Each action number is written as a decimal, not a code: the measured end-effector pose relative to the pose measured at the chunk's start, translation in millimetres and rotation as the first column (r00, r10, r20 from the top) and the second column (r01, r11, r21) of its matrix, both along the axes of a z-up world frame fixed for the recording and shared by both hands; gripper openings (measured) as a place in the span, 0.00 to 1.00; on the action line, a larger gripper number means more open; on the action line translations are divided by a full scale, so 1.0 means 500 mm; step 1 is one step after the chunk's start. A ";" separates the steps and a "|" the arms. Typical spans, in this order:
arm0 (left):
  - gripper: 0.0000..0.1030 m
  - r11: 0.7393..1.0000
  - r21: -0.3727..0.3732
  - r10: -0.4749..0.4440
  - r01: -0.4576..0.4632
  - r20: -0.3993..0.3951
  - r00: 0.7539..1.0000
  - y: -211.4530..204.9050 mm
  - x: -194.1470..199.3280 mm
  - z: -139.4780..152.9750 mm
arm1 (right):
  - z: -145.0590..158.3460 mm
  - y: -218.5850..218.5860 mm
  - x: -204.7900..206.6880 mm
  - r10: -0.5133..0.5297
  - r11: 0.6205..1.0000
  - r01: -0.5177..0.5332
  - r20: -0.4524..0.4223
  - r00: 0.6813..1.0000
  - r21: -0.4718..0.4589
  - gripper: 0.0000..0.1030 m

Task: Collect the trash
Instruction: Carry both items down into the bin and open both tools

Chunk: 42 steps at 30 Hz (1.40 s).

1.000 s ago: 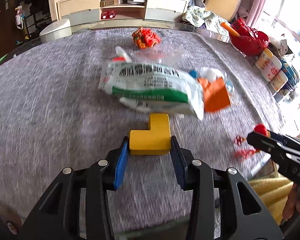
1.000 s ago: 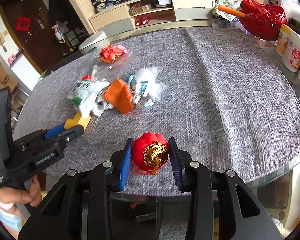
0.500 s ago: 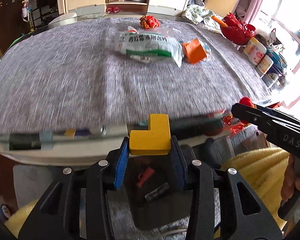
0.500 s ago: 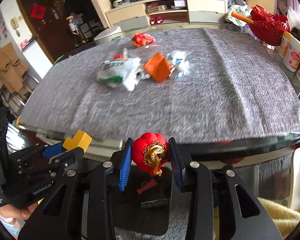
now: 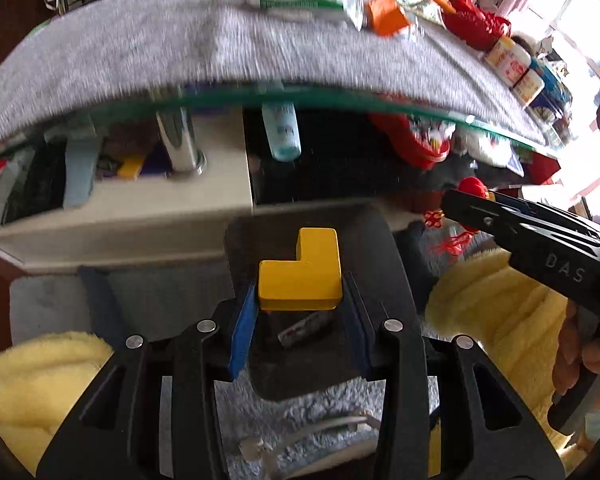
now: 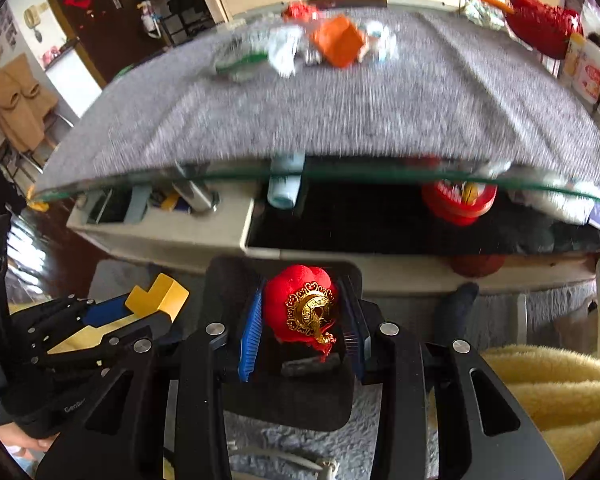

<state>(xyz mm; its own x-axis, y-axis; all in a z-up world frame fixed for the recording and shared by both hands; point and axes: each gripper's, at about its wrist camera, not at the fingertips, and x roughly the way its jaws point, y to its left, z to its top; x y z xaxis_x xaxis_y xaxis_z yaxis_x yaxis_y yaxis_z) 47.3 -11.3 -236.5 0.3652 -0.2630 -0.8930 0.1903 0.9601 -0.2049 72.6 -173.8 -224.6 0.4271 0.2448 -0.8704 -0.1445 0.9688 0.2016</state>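
Note:
My left gripper (image 5: 300, 312) is shut on a yellow L-shaped block (image 5: 300, 280), held over a dark bin (image 5: 316, 356) on the floor in front of the table. My right gripper (image 6: 306, 320) is shut on a red plush lantern ornament (image 6: 300, 304) with a gold emblem, above the same dark bin (image 6: 284, 396). In the right wrist view the left gripper (image 6: 140, 312) shows at the lower left with the block (image 6: 160, 296). Back on the grey table cloth (image 6: 340, 120) lie a white and green packet (image 5: 300, 0), an orange wrapper (image 6: 338, 42) and clear plastic.
The glass table edge (image 5: 300, 100) runs above the grippers, with a shelf of bottles and a red tin (image 6: 460, 200) beneath. Yellow fleece (image 5: 492, 320) covers the person's lap on both sides. Jars (image 5: 512, 60) and a red basket (image 6: 540, 24) stand at the table's right.
Both grippers pulled back off the table top and sank below its edge, each still holding its item. The dark bin has come into view beneath them.

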 end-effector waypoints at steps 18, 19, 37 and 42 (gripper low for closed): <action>0.38 0.999 -0.032 -0.041 0.037 -0.128 0.991 -0.020 -0.032 -0.078 | -0.105 0.020 -0.005 0.000 1.000 0.000 -0.139 0.990 0.003 0.36; 0.38 0.999 -0.034 -0.041 0.037 -0.130 0.991 -0.020 -0.030 -0.078 | -0.103 0.020 -0.004 0.000 1.000 0.001 -0.140 0.990 0.005 0.36; 0.87 0.999 0.023 0.029 -0.028 -0.031 0.999 0.026 -0.016 -0.008 | -0.034 -0.056 0.015 -0.139 0.989 0.142 -0.069 0.988 0.034 0.95; 0.92 0.998 0.012 0.059 -0.060 0.025 0.998 0.048 -0.004 0.040 | 0.009 -0.102 0.030 -0.195 0.978 0.197 -0.031 0.980 0.064 0.95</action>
<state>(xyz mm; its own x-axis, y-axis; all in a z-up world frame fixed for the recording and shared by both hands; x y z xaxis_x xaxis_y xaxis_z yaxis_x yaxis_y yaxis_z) 45.2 12.8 -216.5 0.4019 -0.2284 -0.8867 0.1378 0.9724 -0.1881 87.7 -224.9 -220.3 0.4515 0.2163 -0.8656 0.0529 0.9620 0.2680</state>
